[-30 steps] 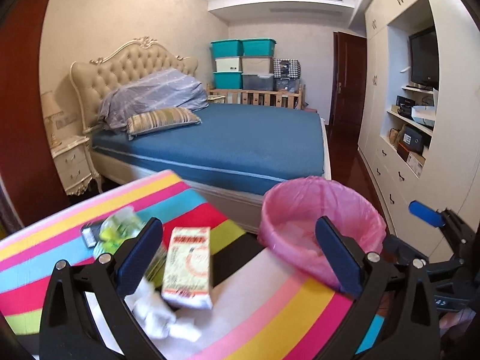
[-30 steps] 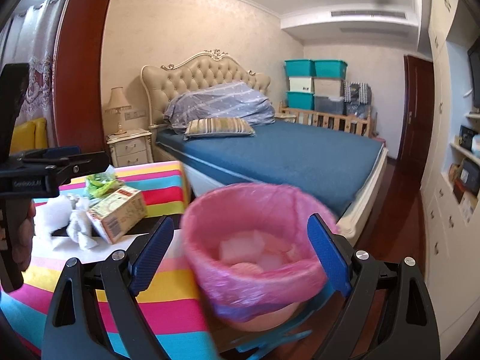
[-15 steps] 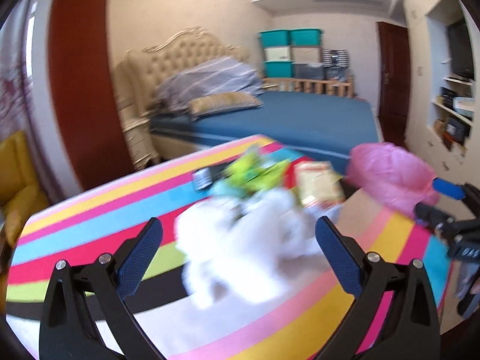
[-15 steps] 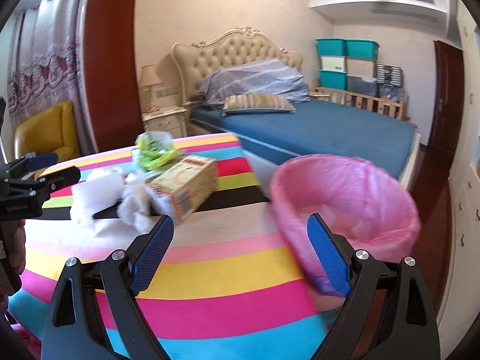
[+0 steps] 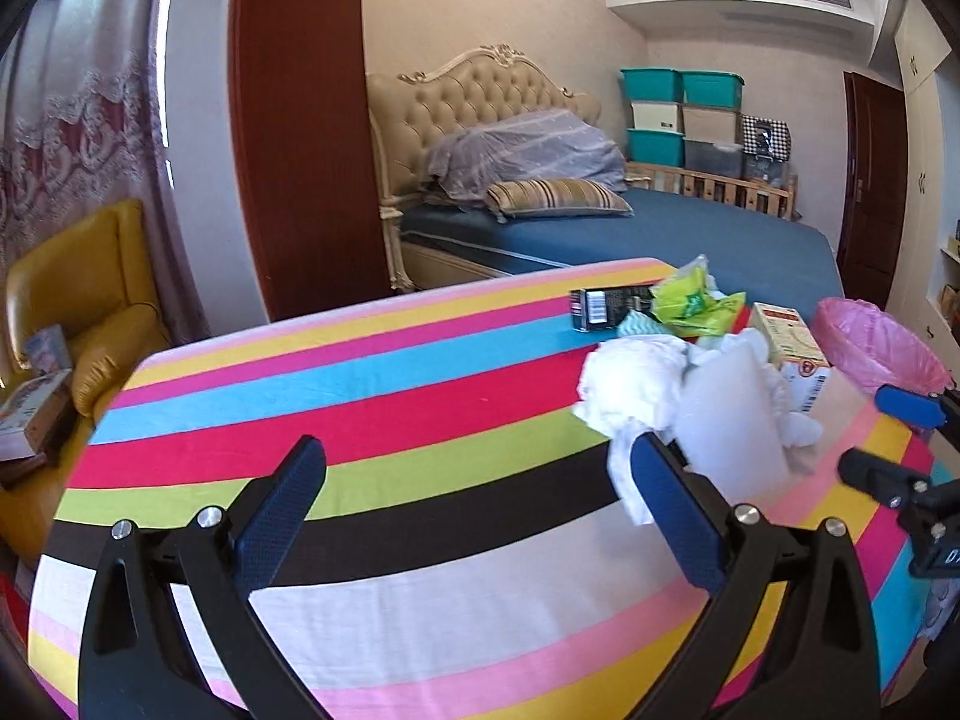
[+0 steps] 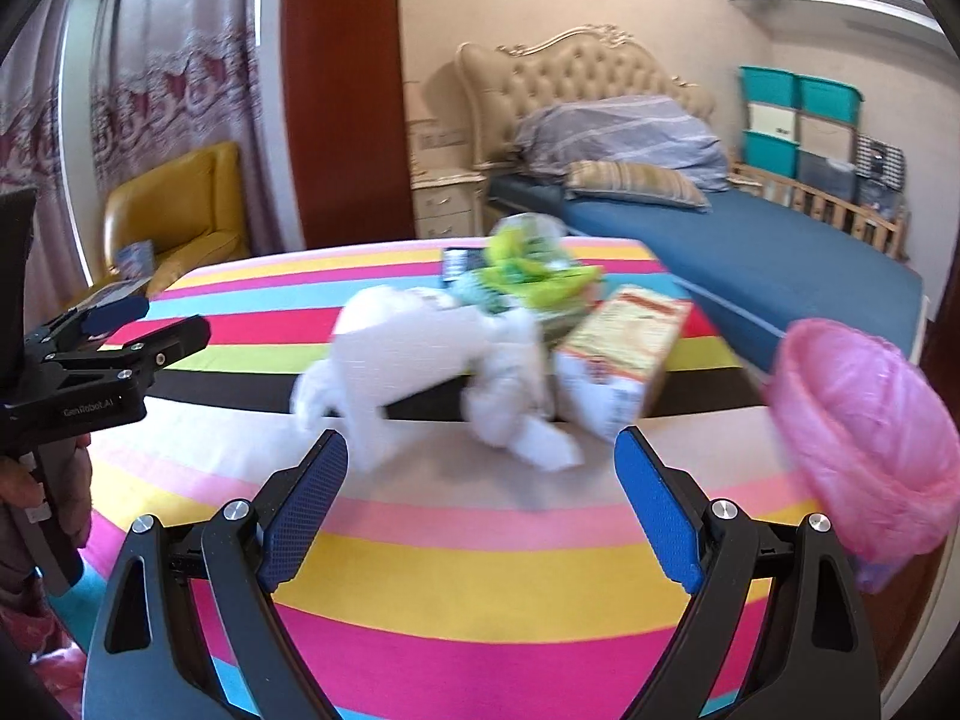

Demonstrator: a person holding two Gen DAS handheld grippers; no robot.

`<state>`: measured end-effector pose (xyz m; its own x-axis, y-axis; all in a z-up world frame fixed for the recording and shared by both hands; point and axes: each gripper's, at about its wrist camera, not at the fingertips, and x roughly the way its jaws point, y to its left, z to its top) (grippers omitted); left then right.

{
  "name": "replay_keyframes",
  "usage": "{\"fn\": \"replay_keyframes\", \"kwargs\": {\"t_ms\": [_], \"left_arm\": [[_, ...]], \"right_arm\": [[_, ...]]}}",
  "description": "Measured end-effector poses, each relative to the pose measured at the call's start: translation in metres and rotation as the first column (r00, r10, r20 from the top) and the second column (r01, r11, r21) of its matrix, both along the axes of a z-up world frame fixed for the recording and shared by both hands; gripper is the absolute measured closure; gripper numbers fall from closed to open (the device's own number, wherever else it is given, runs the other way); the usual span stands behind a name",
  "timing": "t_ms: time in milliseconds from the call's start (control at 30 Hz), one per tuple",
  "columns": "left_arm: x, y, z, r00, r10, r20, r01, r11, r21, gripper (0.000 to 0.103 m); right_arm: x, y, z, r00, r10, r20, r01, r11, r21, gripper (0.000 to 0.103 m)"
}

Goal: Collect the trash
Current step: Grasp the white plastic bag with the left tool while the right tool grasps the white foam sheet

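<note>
A pile of trash lies on the striped table (image 5: 420, 384): crumpled white tissue (image 5: 636, 384), a white foam piece (image 5: 732, 420), a green wrapper (image 5: 690, 297), a black packet (image 5: 606, 306) and a cream carton (image 5: 786, 336). The pink-lined bin (image 5: 876, 348) stands past the table's right edge. My left gripper (image 5: 474, 510) is open and empty, left of the pile. My right gripper (image 6: 480, 498) is open and empty, just in front of the tissue (image 6: 420, 348) and carton (image 6: 630, 336); the bin (image 6: 864, 420) is to its right.
A blue bed (image 5: 690, 234) stands behind the table. A yellow armchair (image 5: 84, 294) is at the left, by the curtains. Stacked storage boxes (image 5: 678, 114) and a dark door (image 5: 870, 168) are at the far wall.
Both grippers have swung left, away from the bin toward the trash pile. The bin has shifted to the right edge of both views. Both stay open.
</note>
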<state>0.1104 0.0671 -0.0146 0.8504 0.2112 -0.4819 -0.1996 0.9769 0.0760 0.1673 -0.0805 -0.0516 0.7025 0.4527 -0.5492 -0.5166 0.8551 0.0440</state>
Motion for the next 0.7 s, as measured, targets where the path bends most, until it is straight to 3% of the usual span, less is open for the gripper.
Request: {"fn": "replay_keyframes", "kwargs": {"t_ms": [300, 667, 700], "left_arm": [[-0.022, 0.021, -0.001, 0.999, 0.031, 0.024, -0.031, 0.999, 0.018, 0.005], [-0.026, 0.043, -0.011, 1.0, 0.022, 0.008, -0.021, 0.995, -0.101, 0.005], [-0.026, 0.044, -0.012, 1.0, 0.022, 0.005, -0.021, 0.994, -0.106, 0.005]], "right_arm": [[0.013, 0.04, -0.007, 0.997, 0.023, -0.073, -0.022, 1.0, 0.012, 0.018], [0.04, 0.065, -0.012, 0.99, -0.001, -0.142, 0.003, 1.0, 0.015, 0.018], [0.041, 0.067, -0.011, 0.99, -0.003, -0.14, 0.005, 1.0, 0.014, 0.023]]}}
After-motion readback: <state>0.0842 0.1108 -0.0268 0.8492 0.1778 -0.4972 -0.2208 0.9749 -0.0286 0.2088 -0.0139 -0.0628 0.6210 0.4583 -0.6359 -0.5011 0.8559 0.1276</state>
